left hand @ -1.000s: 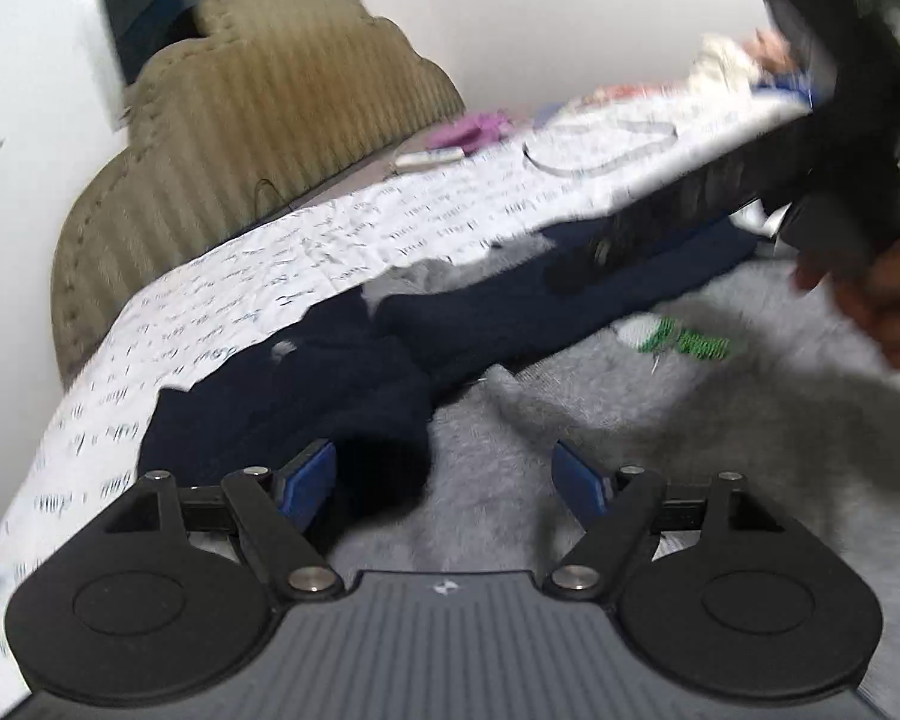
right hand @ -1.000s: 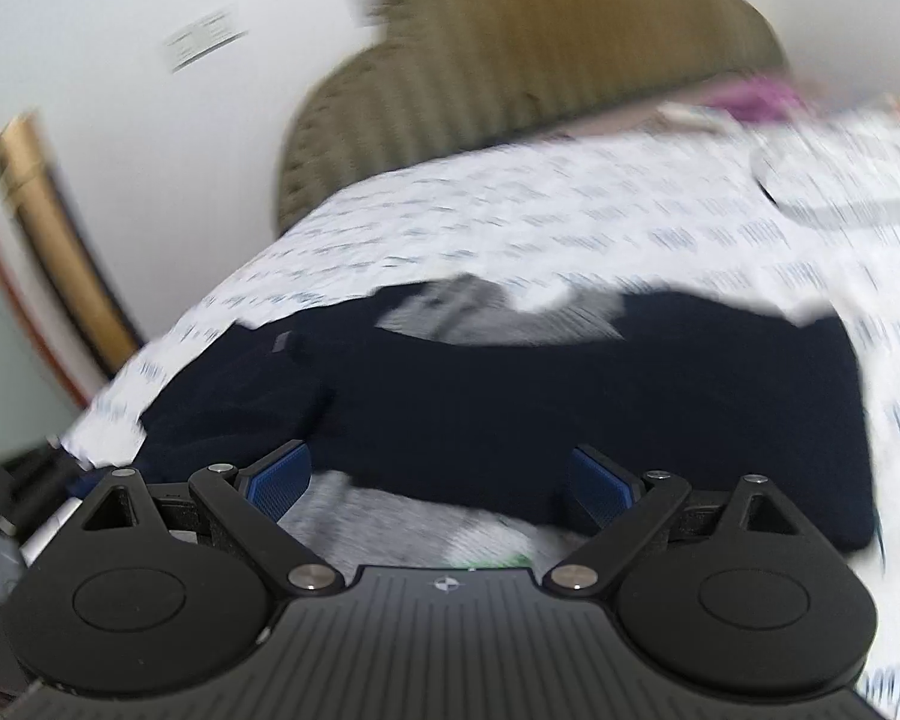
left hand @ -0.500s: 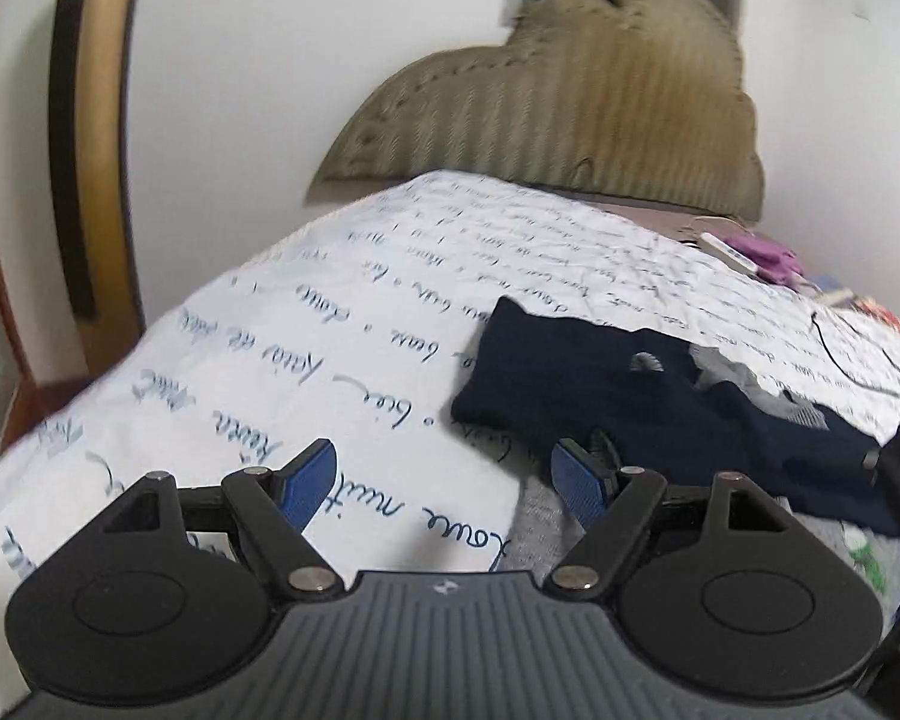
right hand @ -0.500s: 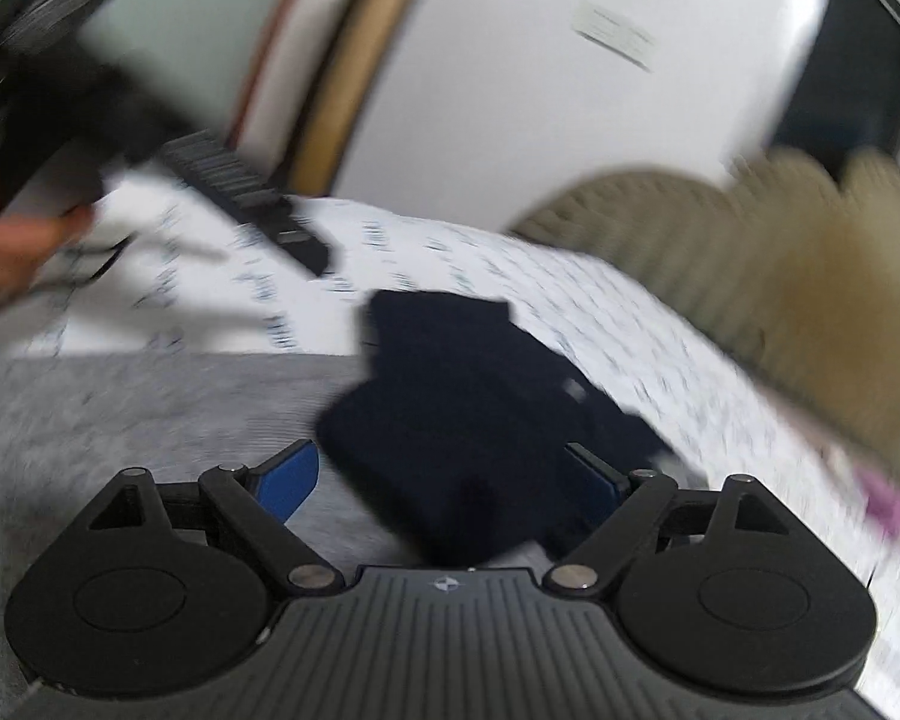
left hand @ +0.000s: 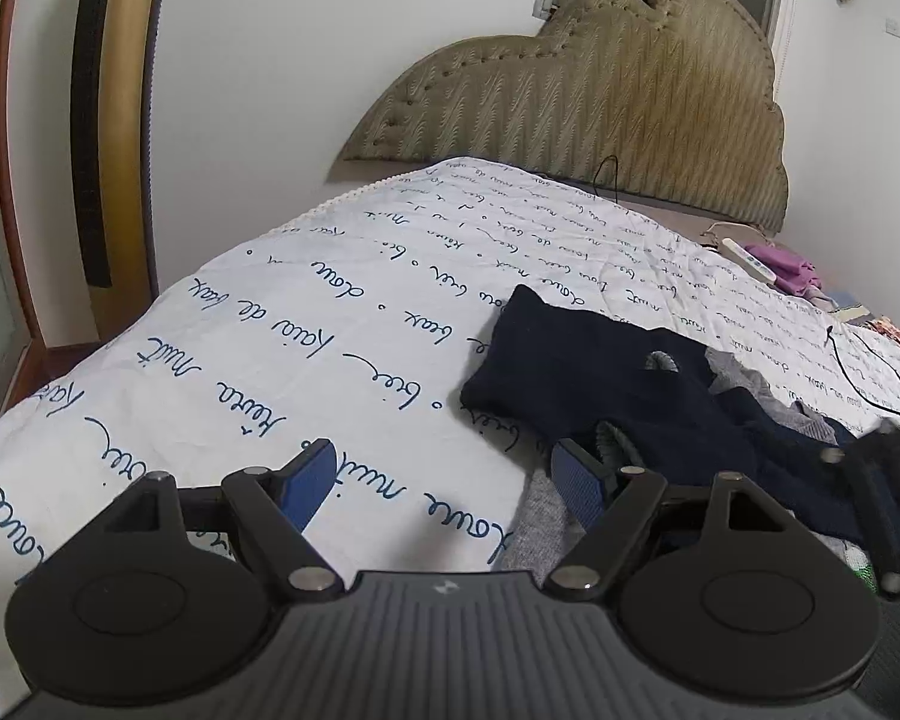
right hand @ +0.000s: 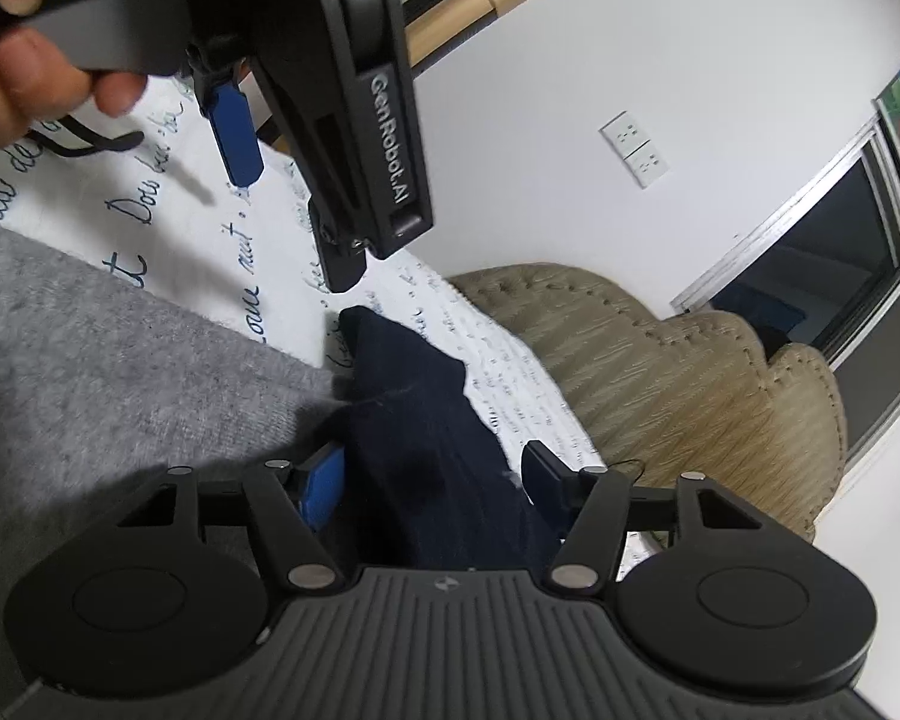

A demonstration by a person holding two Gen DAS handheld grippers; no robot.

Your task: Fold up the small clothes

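A dark navy garment (left hand: 594, 378) with grey trim lies crumpled on the white printed bedspread (left hand: 306, 348), partly over a grey knit garment (left hand: 540, 516). My left gripper (left hand: 444, 483) is open, low over the bedspread at the grey garment's left edge, its right finger (left hand: 579, 480) at the cloth. My right gripper (right hand: 432, 480) is open with the navy garment (right hand: 426, 426) running between its fingers; the grey garment (right hand: 108, 348) lies to its left. The left gripper's body (right hand: 354, 90) shows above, in a hand.
A padded beige headboard (left hand: 618, 96) stands at the bed's far end. A white remote (left hand: 750, 261), a purple cloth (left hand: 792, 267) and a black cable (left hand: 876, 378) lie at the right. A gold-framed panel (left hand: 102, 138) leans on the left wall. The bed's left edge is near.
Both grippers swung to the left end of the clothes. The left one settled lower at the grey garment's edge. The right one turned and came down over the navy garment. Both stayed open.
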